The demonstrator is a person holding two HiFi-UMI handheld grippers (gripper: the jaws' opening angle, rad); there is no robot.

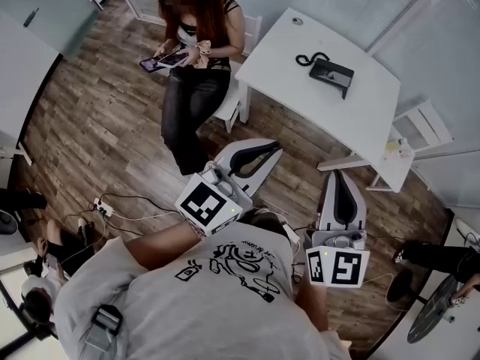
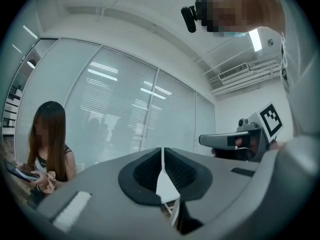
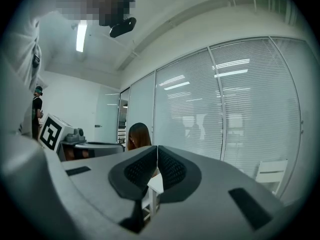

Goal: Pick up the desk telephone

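Note:
The desk telephone (image 1: 331,73) is black, with a coiled cord, and lies on the white table (image 1: 285,58) at the far right of the room in the head view. Both grippers are held level in front of the wearer's chest, well short of that table. My left gripper (image 1: 273,148) is shut with nothing between its jaws, and its pads (image 2: 150,171) meet in a thin line. My right gripper (image 1: 339,173) is also shut and empty, its pads (image 3: 172,169) pressed together. A corner of the white table (image 3: 156,184) shows just below the right jaws.
A person (image 1: 196,58) stands by the table's left end looking at a phone, with a white chair (image 1: 249,32) behind. Another white chair (image 1: 426,126) stands at the table's right end. A power strip and cables (image 1: 105,208) lie on the wooden floor at left.

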